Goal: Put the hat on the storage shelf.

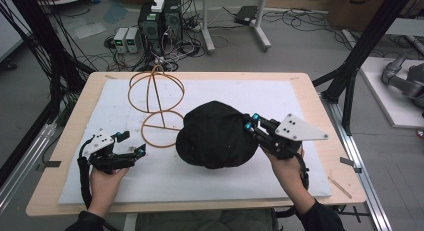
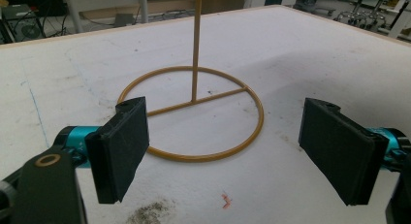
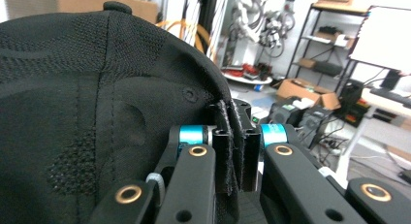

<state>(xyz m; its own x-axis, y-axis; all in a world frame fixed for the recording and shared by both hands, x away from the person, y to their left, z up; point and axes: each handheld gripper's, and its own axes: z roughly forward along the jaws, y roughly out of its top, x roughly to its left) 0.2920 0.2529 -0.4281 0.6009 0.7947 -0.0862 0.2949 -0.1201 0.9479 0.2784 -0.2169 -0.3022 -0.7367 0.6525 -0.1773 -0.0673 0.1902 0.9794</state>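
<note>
Plainly black mesh cap (image 1: 215,136), domed, button-topped

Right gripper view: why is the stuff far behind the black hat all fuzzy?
In the right gripper view the camera sits close to the black cap, so the shelves behind blur; in the left gripper view the wire stand looks sharp.

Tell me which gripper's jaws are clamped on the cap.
The right gripper: its jaws pinch the black cap at its edge. The left gripper stands open, empty.

no text, label, brand or number is showing clearly enough to read on anything in these views.
</note>
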